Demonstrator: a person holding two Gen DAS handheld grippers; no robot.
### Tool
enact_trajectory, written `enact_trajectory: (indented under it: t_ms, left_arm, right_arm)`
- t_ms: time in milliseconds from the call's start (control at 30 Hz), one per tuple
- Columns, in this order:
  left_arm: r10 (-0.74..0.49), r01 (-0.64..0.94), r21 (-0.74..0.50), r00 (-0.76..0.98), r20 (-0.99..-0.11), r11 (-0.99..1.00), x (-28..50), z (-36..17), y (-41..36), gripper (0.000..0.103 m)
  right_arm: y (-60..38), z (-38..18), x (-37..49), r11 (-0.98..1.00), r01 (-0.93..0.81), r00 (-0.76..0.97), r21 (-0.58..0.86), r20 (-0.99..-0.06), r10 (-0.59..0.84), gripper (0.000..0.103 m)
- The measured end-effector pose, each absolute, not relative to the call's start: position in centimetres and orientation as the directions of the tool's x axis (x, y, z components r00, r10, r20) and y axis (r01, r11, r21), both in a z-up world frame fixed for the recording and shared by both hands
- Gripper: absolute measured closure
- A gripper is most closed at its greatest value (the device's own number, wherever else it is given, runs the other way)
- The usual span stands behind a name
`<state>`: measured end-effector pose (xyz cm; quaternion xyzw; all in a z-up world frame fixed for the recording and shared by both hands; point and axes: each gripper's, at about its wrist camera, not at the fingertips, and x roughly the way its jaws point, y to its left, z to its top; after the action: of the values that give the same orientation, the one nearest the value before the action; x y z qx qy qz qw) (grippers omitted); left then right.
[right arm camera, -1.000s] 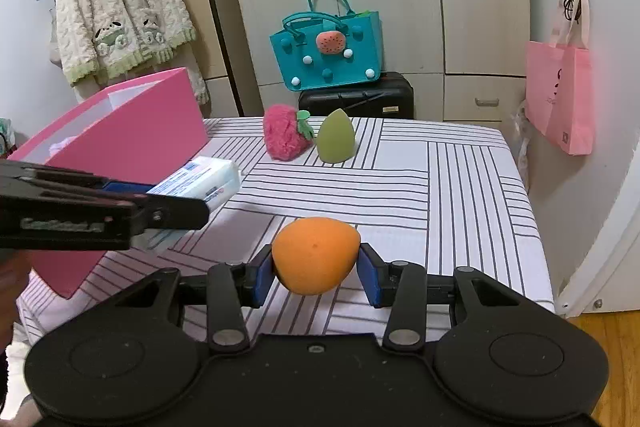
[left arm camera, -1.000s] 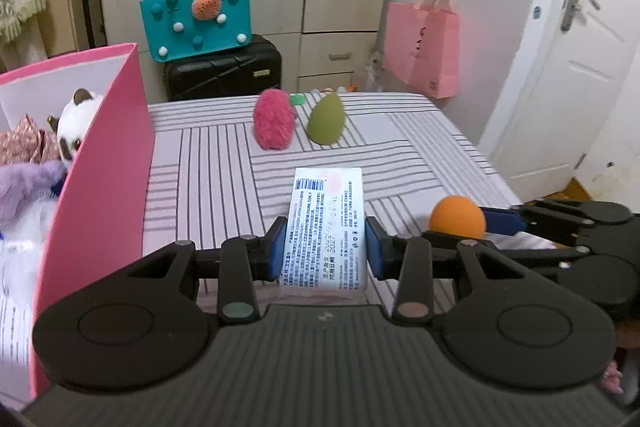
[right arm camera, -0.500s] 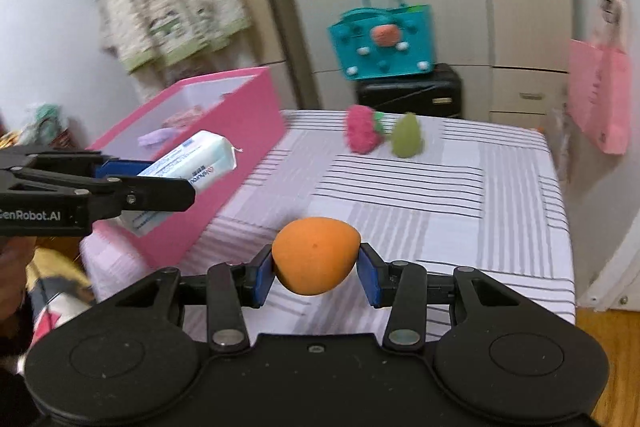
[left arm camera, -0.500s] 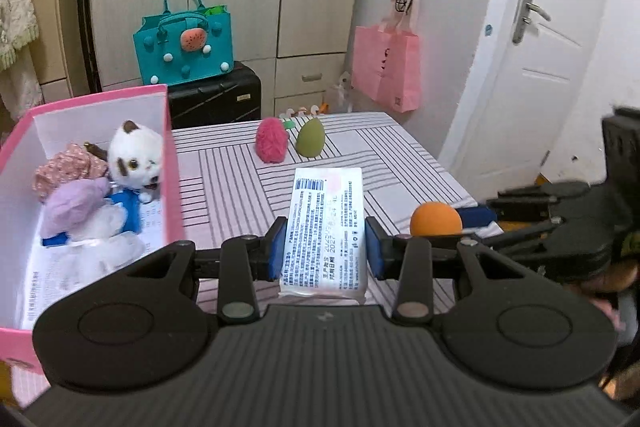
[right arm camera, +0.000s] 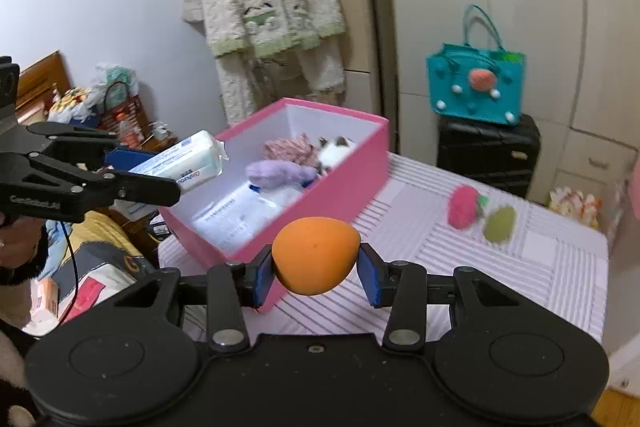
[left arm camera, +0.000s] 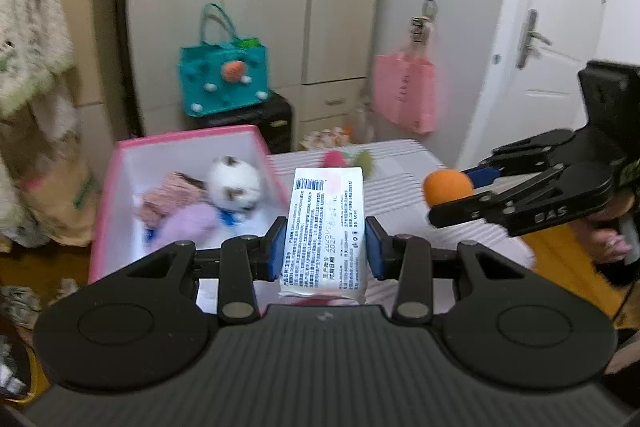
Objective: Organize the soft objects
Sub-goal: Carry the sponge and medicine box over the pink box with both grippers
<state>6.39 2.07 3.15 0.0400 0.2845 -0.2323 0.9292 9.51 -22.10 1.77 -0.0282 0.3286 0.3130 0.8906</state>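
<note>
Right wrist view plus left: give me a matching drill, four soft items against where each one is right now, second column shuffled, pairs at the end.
Items
1. tissue pack
2. orange sponge
3. plush cat
4. green sponge

Places
A. lying on the striped table, beside the pink strawberry sponge
B. clamped in the left gripper
C. inside the pink box
D. clamped in the right gripper

Pairs: 1-B, 2-D, 3-C, 4-A
</note>
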Motion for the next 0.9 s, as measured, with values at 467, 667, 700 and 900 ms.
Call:
enact_trajectory:
  t_ms: [467, 667, 700, 900]
  left_arm:
    - [-0.228, 0.350, 0.013, 0.637, -0.736, 0.937, 14.7, -2.2, 6.1, 0.065]
    - [-0.302, 0.405, -0.079, 0.524, -0.796, 0.911, 17.5, -4.2, 5.9, 0.064]
    - [-0.313, 0.413, -0.090, 0.512, -0.800, 0.906, 17.9, -4.4, 5.8, 0.064]
    - [-0.359, 0.446, -0.155, 0.419, -0.834, 0.882, 19.9, -6.0, 5.3, 0.065]
  right_arm:
    - [-13.0, 1.2, 15.4, 0.720, -0.693, 0.548, 0.024, -0.631, 0.549, 0.054]
    - [-9.5, 0.2, 17.7, 0.647, -0.761, 0.491, -0.052, -0.697, 0.522, 0.054]
    - [-9.1, 0.0, 18.1, 0.638, -0.768, 0.482, -0.063, -0.712, 0.510, 0.054]
    - [-7.7, -1.0, 19.8, 0.586, -0.801, 0.448, -0.120, -0.770, 0.455, 0.054]
